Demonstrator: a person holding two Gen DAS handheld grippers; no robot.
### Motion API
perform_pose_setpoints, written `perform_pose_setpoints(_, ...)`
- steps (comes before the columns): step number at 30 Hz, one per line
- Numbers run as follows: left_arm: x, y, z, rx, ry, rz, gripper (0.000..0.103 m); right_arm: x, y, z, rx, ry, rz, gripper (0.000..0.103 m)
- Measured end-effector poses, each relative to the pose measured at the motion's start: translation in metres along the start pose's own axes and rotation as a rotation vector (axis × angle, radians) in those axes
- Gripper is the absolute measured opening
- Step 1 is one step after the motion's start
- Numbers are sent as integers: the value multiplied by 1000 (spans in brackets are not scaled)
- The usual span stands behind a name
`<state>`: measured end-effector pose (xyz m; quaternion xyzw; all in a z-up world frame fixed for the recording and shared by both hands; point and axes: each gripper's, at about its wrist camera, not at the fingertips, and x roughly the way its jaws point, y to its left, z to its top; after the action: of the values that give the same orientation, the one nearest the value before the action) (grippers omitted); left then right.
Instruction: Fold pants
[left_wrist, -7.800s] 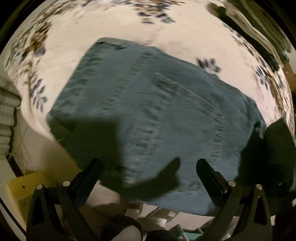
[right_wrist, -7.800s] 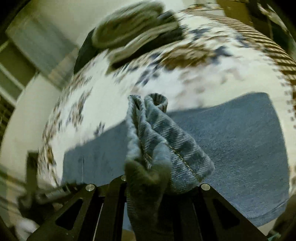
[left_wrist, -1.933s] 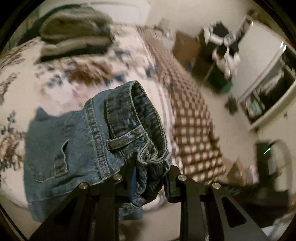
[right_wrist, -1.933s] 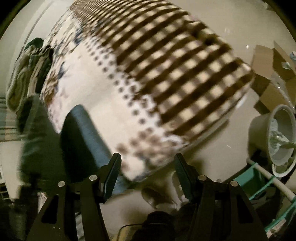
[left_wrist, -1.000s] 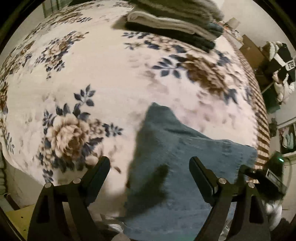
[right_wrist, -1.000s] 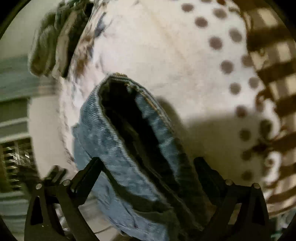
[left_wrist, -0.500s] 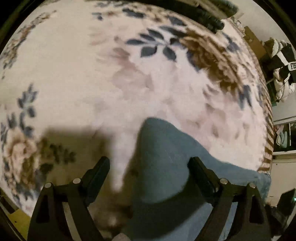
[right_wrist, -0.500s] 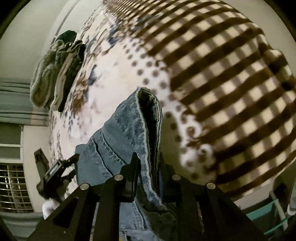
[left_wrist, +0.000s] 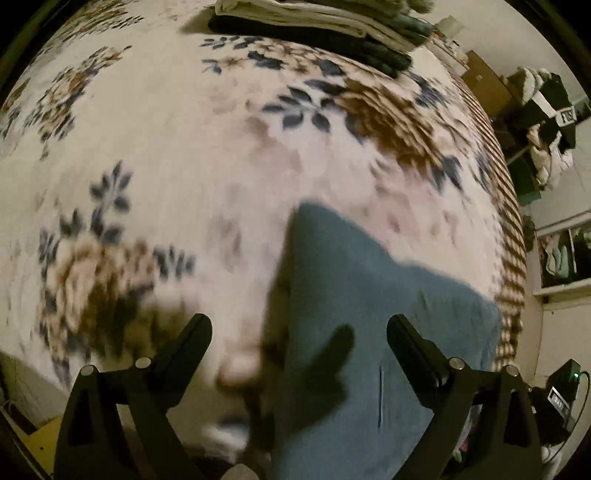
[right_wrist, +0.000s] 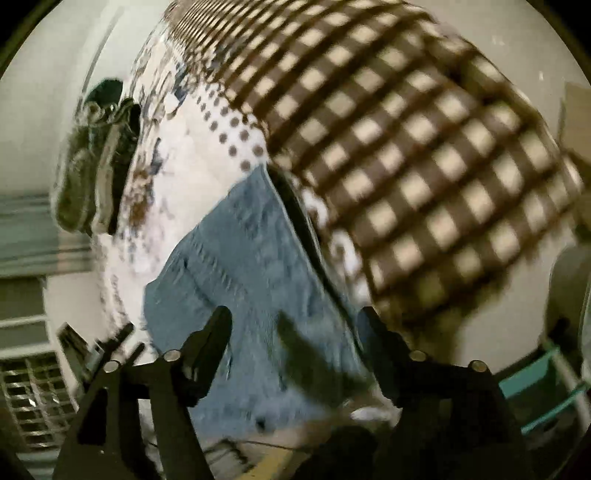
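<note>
- The bed (left_wrist: 229, 155) fills both views, under a cream blanket with blue and brown flowers and a brown check border (right_wrist: 424, 155).
- The pants (left_wrist: 369, 314), faded blue denim, lie flat on the bed near its edge, a corner pointing to 12 o'clock in the left view; both views are blurred.
- A stack of folded clothes (left_wrist: 332, 26) sits at 12 o'clock.
- The left tool (left_wrist: 299, 332) is spread wide above the pants, pinching nothing.
- The right tool (right_wrist: 295, 328) has just been opening; its fingers are spread over the denim, not gripping it.
</note>
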<state>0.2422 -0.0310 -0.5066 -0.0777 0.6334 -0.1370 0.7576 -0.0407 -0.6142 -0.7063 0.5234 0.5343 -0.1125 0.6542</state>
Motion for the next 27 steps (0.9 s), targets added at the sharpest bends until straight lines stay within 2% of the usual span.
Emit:
perform_pose_setpoints(3,4,-4,-32,31,38,56,98,16,-18,-32,96,75,49,75)
perform_pose_setpoints(6,20,-9,-51,60,91,106,98,48,-20,-52,155,124,70,75)
perform_pose_setpoints(11,34,-14,-62,76,101,141,98,77,-13,-64,199,98,115,75)
perform_pose_setpoints(13,36,-15,-60,74,101,138,98,81,-7,-62,191,65,113,64)
perform_pose_setpoints(14,36,-16,-60,72,100,139,98,80,-6,-61,184,55,110,56)
perform_pose_setpoints(16,39,-21,-58,75,98,140,98,81,2,-59,157,39,74,50)
perform_pose_setpoints(18,40,-22,-57,76,97,138,98,77,5,-59,133,25,38,37)
perform_pose_setpoints(21,44,-22,-63,71,104,129,98,64,6,-58,107,-5,-9,27)
perform_pose_setpoints(23,47,-19,-63,60,115,114,98,56,13,-56,53,-36,-86,24)
perform_pose_setpoints(24,47,-17,-65,55,119,108,98,57,14,-55,56,-34,-94,24)
perform_pose_setpoints(26,47,-14,-65,47,123,102,98,58,8,-50,85,-11,-73,25)
perform_pose_setpoints(27,47,-11,-65,36,124,94,98,57,6,-50,98,-3,-48,30)
